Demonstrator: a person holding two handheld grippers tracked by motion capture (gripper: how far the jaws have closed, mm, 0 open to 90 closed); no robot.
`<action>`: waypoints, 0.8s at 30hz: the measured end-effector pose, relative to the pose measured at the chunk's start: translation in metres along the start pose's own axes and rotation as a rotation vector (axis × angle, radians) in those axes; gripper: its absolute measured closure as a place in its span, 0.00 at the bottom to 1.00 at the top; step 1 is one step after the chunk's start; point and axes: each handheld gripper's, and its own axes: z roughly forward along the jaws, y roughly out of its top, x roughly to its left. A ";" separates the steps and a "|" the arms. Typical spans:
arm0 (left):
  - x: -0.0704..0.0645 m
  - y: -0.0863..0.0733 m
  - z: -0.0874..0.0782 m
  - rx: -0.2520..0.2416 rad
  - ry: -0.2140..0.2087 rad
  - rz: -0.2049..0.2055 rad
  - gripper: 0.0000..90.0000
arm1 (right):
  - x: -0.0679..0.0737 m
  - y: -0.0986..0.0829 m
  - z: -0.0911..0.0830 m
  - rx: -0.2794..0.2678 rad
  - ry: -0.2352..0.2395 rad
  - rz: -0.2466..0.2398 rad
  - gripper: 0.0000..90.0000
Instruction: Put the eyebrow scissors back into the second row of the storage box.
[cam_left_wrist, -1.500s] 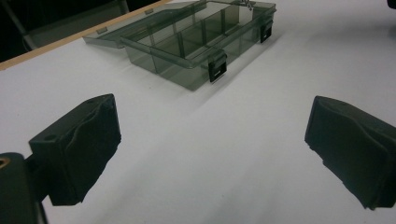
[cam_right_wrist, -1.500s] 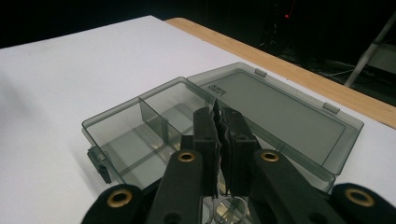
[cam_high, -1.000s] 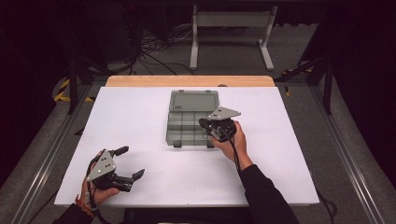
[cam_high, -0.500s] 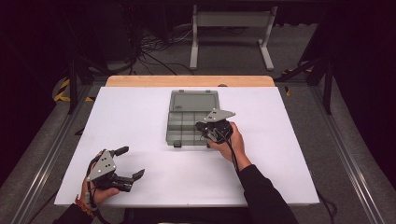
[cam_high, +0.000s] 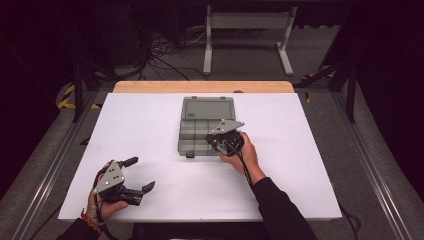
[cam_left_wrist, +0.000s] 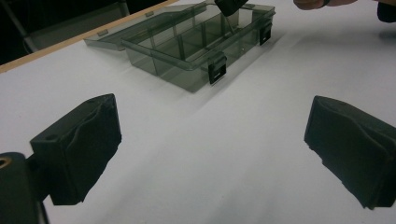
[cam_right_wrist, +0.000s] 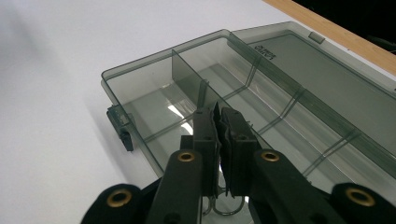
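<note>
A clear grey compartment box (cam_high: 192, 135) lies open at the table's middle, its lid (cam_high: 209, 107) folded back flat. In the right gripper view the box (cam_right_wrist: 140, 93) shows bare compartments split by dividers. My right gripper (cam_right_wrist: 218, 112) hovers over its near right compartments, shut on a thin metal wire piece (cam_right_wrist: 224, 207) that is mostly hidden by the jaws. From above, the right gripper (cam_high: 216, 142) is at the box's right front. My left gripper (cam_high: 141, 174) rests near the front left of the table, open and holding nothing; its own camera shows the left gripper (cam_left_wrist: 210, 130) facing the box (cam_left_wrist: 187, 51).
Black latches (cam_left_wrist: 217, 72) stick out from the box's front wall. The white tabletop (cam_high: 310, 165) ends in a wooden strip (cam_high: 200, 86) at the far edge. A metal stand (cam_high: 247, 30) and cables lie on the floor beyond.
My right gripper has shifted a little to the left and nearer, farther over the box. The left gripper has stayed where it was.
</note>
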 end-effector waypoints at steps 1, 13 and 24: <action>0.000 0.000 0.000 0.002 0.001 0.002 0.05 | 0.000 0.000 0.000 -0.001 0.002 0.002 0.96; 0.000 0.000 0.000 0.004 -0.002 0.003 0.05 | 0.003 -0.001 0.003 -0.002 0.000 0.012 0.94; -0.001 0.000 0.001 0.009 -0.004 0.001 0.05 | 0.002 0.002 -0.011 -0.057 -0.004 0.017 0.93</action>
